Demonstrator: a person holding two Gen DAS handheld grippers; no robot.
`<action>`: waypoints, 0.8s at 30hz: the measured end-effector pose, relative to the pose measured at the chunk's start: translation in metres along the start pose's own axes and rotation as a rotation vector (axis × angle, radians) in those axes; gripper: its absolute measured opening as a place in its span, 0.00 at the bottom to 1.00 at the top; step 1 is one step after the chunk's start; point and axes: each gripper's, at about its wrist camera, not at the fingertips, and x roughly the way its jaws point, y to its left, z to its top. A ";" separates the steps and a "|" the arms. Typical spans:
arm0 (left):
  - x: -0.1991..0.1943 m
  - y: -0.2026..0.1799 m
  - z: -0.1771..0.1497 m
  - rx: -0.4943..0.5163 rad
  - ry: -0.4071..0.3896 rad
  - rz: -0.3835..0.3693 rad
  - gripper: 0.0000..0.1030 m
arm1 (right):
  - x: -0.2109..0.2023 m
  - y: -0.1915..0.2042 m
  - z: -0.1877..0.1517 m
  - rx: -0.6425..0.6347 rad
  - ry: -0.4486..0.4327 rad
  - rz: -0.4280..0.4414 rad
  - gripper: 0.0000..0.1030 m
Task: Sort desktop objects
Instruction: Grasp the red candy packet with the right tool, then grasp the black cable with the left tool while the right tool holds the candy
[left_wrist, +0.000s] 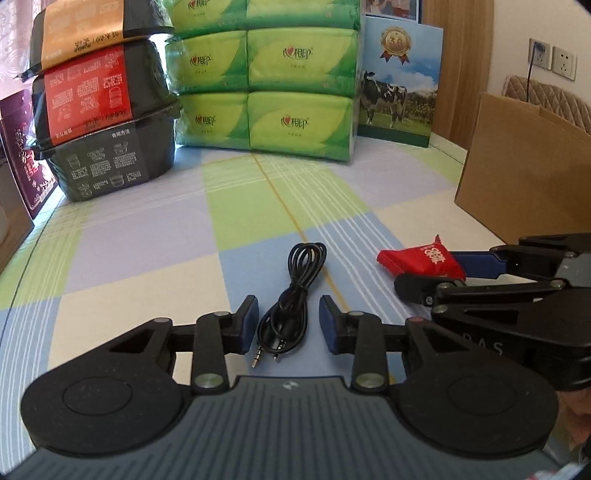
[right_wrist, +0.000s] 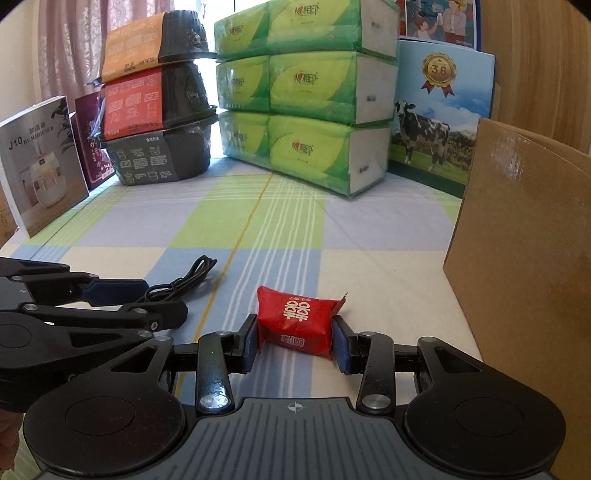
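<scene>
A coiled black audio cable (left_wrist: 295, 288) lies on the checked tablecloth (left_wrist: 147, 258). It sits between the fingers of my left gripper (left_wrist: 288, 325), which is open with a gap on each side of it. A red candy packet (right_wrist: 295, 317) rests on the cloth to the right of the cable. My right gripper (right_wrist: 295, 343) has its blue pads against both ends of the packet. From the left wrist view, the right gripper (left_wrist: 428, 275) reaches in from the right around the packet (left_wrist: 417, 258). The right wrist view shows the left gripper (right_wrist: 162, 299) over the cable (right_wrist: 188, 277).
An open cardboard box (right_wrist: 517, 258) stands close on the right. Along the back are stacked green tissue packs (right_wrist: 306, 92), a stack of black instant-food bowls (right_wrist: 159, 110) and a milk carton with a cow (right_wrist: 436, 118). A humidifier box (right_wrist: 40, 166) leans at the left.
</scene>
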 end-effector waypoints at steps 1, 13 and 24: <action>0.000 0.001 0.000 -0.009 0.005 -0.001 0.22 | 0.000 -0.001 0.000 0.004 0.000 0.002 0.37; -0.040 0.008 -0.024 -0.114 0.052 0.049 0.19 | -0.013 0.005 0.002 0.044 0.038 0.061 0.36; -0.100 -0.003 -0.050 -0.191 0.100 0.104 0.18 | -0.059 0.010 -0.014 0.041 0.147 0.126 0.36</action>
